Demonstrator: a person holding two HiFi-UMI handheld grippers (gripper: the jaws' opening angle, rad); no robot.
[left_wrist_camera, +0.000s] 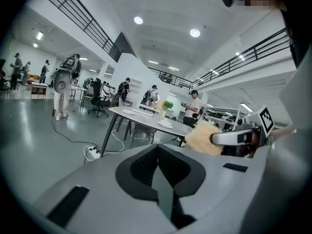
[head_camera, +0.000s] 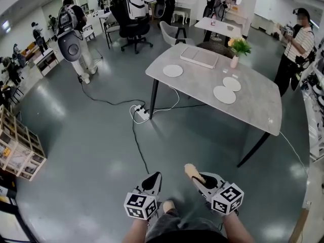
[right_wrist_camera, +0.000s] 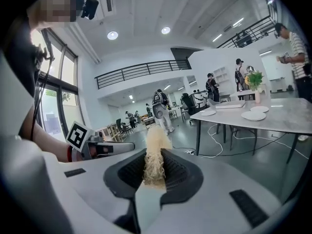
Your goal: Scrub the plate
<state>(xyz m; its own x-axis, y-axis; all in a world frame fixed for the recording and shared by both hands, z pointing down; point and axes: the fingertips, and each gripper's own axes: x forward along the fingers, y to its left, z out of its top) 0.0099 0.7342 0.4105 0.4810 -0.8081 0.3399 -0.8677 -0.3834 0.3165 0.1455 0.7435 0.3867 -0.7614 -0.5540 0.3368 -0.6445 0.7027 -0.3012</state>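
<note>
Well, the right gripper is clamping a pale, straw-coloured scrubber by its lower end, and the loose tuft is sticking out past the jaws. The left gripper is carrying nothing; its jaws are pressing together. In the head view both tools are hanging low in front of the person, over the grey floor and well apart from the table.

The plates are lying on that table. A near plate and a second plate are sitting just beside each other on its right part, and a left plate is lying alone near a flat white tray. I cannot tell which one is meant for scrubbing. All three are looking white, round, flat and shallow, with no dirt that I can make out from here.

I am judging them as stiff, smooth ceramic: not heavy, but fragile, and probably sliding easily on the smooth tabletop. So the empty left tool is probably needing to take the low rim at the edge, or press it down, while the scrubber is working on the face. The scrubber itself is looking soft, fibrous and very light, so it is likely bending under pressure; a hold near its base, as now, is seeming sensible.
</note>
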